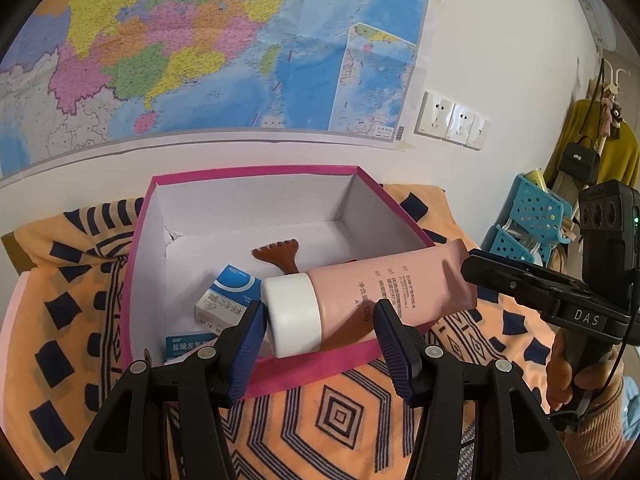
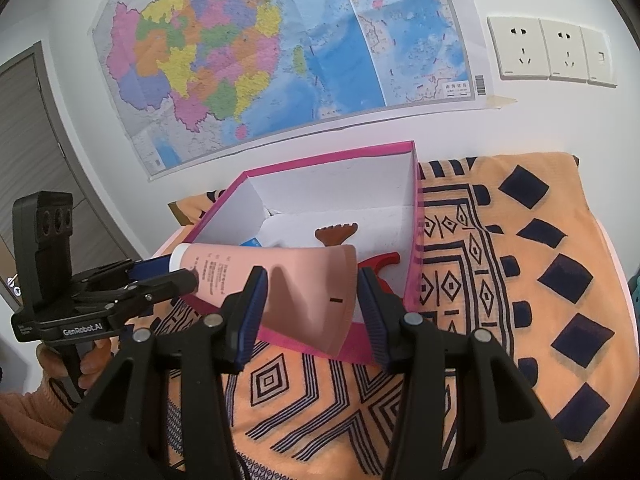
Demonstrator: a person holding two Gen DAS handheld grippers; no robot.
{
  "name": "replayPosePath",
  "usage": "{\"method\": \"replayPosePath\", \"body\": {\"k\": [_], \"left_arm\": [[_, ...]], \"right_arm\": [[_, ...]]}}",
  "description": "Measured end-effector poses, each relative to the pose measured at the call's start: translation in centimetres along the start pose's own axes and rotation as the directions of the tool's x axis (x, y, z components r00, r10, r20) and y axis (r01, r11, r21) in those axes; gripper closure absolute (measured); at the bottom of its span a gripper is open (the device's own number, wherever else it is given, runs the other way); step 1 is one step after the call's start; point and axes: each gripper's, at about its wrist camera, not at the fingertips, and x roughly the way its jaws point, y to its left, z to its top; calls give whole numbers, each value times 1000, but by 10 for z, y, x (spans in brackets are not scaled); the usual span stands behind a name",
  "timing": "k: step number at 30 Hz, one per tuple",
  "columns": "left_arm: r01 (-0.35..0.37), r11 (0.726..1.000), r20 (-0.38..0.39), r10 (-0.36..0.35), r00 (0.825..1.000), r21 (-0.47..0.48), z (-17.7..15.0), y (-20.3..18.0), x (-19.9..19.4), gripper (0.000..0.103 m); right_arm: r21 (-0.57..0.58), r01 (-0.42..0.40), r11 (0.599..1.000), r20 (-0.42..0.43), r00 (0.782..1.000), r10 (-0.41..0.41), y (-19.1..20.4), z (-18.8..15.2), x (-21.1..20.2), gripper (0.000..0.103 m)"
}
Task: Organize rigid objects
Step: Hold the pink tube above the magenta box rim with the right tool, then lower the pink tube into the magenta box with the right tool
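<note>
Orange cloth: I see an orange patterned blanket (image 1: 352,412) with dark blue diamonds and line work covering the worktop under everything.
Wall map: a large coloured map (image 1: 208,48) hangs on the white wall behind the box; three white sockets (image 2: 552,50) sit to its right.
Pink box: the open magenta box (image 1: 140,248) with white inner walls stands on the blanket, against the wall side.
Pink tube: the salmon tube (image 1: 384,284) with a white cap (image 1: 294,314) lies across the near rim of the box, cap end over the box interior, crimped end reaching out past the box's right edge.
Left claw: my left claw (image 1: 320,328) is wide open; the cap end of the tube sits between its blue pads (image 1: 250,344), with the left pad right against the cap and the right pad apart from the tube.
Right claw: my right claw (image 2: 310,308) is also spread open around the flat crimped end of the tube; I cannot tell whether either pad presses it.
Medicine boxes: two blue-and-white cartons (image 1: 228,296) lie in the near left corner of the box, one partly on the other.
Brown comb tool: a brown toothed scraper (image 1: 280,254) lies on the box floor behind the tube.
Red piece: a red plastic part (image 2: 384,260) shows inside the box beside the tube's crimped end.
</note>
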Motion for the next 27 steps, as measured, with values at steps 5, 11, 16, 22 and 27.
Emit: {"method": "replayPosePath", "body": {"k": [5,11,16,22,27], "left_arm": [[-1,1000,0,1,1000,0,1,0,1,47],[-4,1000,-6,4,1000,-3,2,0,3,47],[-7,1000,-7,7,1000,-5,3,1,5,47],[-13,1000,-12,13,1000,-7,5,3,9,47],[-16,1000,-16,16,1000,-13,6,6,14,47]], "right_arm": [[2,6,1000,-4,1000,-6,-1,1,3,54],[4,10,1000,-10,1000,-10,-2,3,6,54],[6,13,1000,-14,1000,-13,-3,4,9,54],[10,16,1000,-20,1000,-16,-5,6,14,54],[11,21,1000,-25,999,-21,-7,8,18,54]]}}
